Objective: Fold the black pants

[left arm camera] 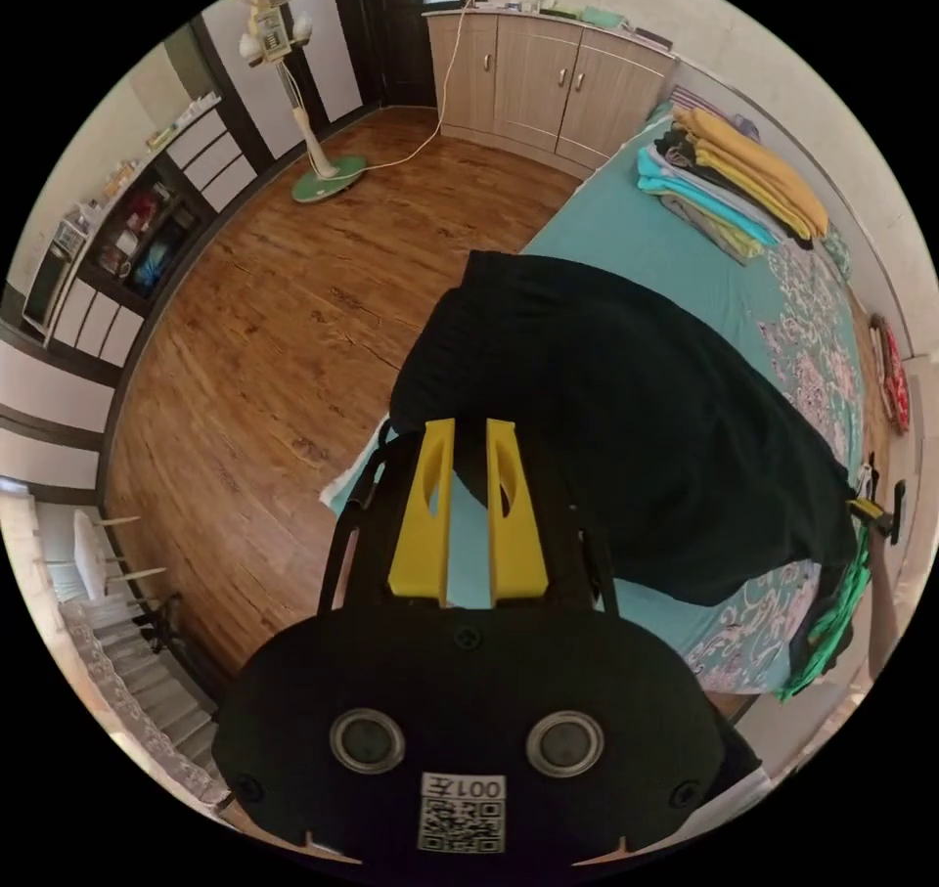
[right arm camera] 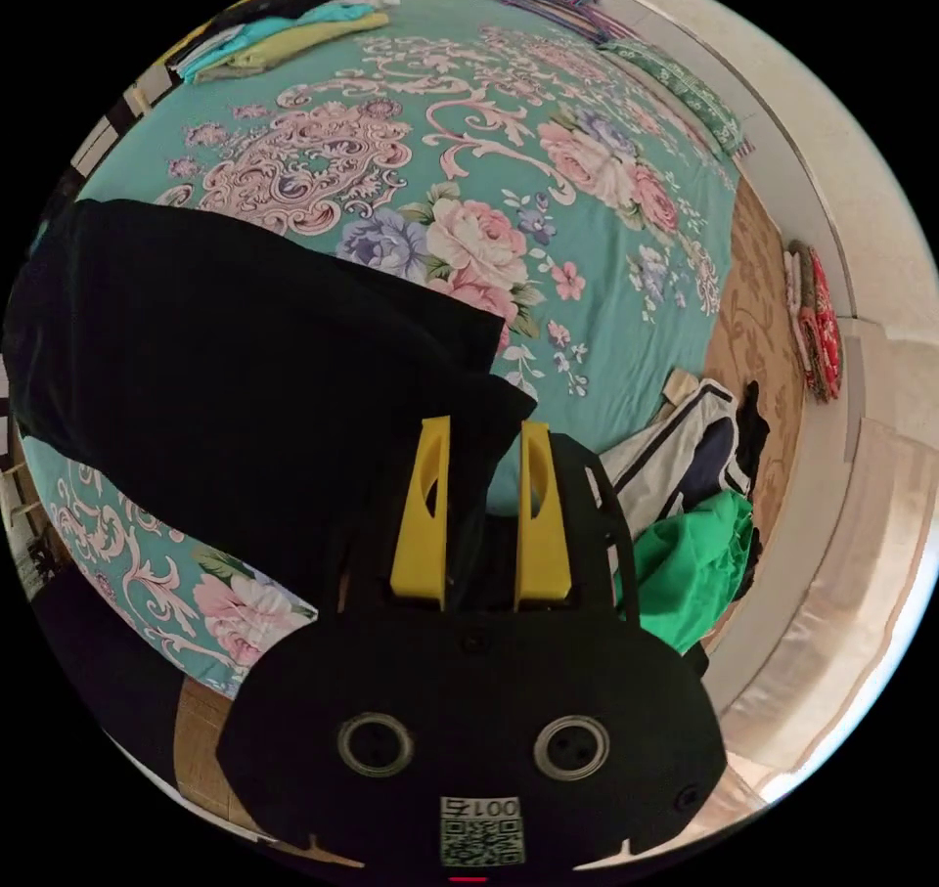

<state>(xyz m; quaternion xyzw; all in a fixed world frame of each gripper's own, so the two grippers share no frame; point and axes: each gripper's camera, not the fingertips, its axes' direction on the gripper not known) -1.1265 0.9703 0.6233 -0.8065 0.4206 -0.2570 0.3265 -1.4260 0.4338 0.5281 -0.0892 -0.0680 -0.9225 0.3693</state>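
Left gripper view looked over a bed with a teal floral bedspread (left arm camera: 626, 232), a wooden floor (left arm camera: 293, 320) beside it, a standing fan (left arm camera: 293, 75) and a beige cabinet (left arm camera: 548, 75) along the far wall. The black pants (left arm camera: 626, 408) lay stretched across the bed, near a stack of folded clothes (left arm camera: 734, 183). The left gripper (left arm camera: 469, 442) had its yellow jaws pinched on one end of the pants, while the right gripper (left arm camera: 875, 510) showed small at the other end, its grip too tiny to judge there. In the right gripper view, the right gripper (right arm camera: 476, 442) clamped a dark fold of the pants (right arm camera: 235, 359), and a green garment (right arm camera: 690, 559) sat partly hidden behind the tool, among a heap of loose clothes (right arm camera: 694, 447).
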